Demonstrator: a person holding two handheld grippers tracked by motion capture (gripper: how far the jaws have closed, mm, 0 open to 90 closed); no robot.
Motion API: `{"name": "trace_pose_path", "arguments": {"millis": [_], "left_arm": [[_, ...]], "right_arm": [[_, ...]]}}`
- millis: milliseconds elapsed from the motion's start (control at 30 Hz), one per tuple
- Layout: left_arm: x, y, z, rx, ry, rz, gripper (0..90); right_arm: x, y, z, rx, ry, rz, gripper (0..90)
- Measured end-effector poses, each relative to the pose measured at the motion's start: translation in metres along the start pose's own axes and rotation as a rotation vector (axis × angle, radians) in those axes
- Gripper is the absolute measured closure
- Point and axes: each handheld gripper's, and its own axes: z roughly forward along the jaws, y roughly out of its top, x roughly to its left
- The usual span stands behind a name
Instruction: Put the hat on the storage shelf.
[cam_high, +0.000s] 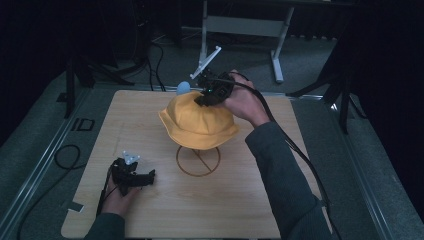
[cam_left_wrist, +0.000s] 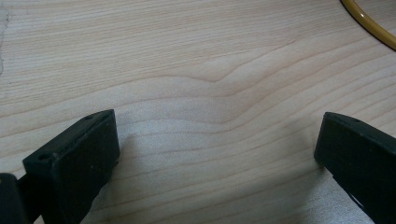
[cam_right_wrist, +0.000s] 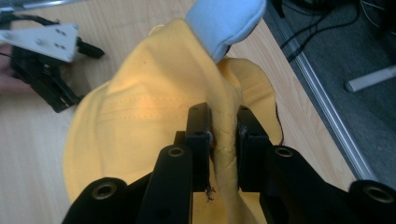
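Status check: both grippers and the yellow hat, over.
Right gripper shut on yellow hat, fabric pinched. Left gripper open, low over table. Nothing in the way.

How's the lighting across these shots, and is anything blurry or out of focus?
High view: dim, surroundings nearly black, table lit. Left gripper view: even light, wood grain sharp, soft shadows under the jaws. Right gripper view: yellow hat fairly sharp, the nearest gripper parts at the bottom soft.
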Motion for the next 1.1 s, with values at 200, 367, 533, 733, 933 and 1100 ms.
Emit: {"name": "trace_pose_path", "arguments": {"millis": [200, 367, 533, 733, 933, 1100], "left_arm": [[0.0000, 0.0000, -0.0001, 0.001, -0.001, 0.001, 0.2], [-0.0001, 0.0000, 0.0000, 0.001, -0.001, -0.001, 0.2], [-0.0001, 0.0000, 0.0000, 0.000, -0.001, -0.001, 0.2], [0.0000, 0.0000, 0.0000, 0.001, -0.001, 0.001, 0.2], [-0.0001, 0.0000, -0.0001, 0.001, -0.001, 0.000, 0.2], [-0.0001, 0.0000, 0.0000, 0.001, -0.001, -0.001, 0.2]], "right_arm": [[0.0008, 0.0012, 0.0017, -0.002, 0.008, 0.010, 78.9], [0.0046, 0.0021, 0.0015, -0.002, 0.050, -0.001, 78.4], [0.0063, 0.0045, 0.0009, 0.010, 0.064, -0.011, 75.4], [0.0028, 0.0049, 0.0003, -0.001, 0.017, -0.005, 75.8], [0.0045, 0.0050, 0.0015, 0.002, 0.004, -0.004, 75.9], [0.0061, 0.0046, 0.0011, 0.011, 0.063, -0.006, 64.3]]}}
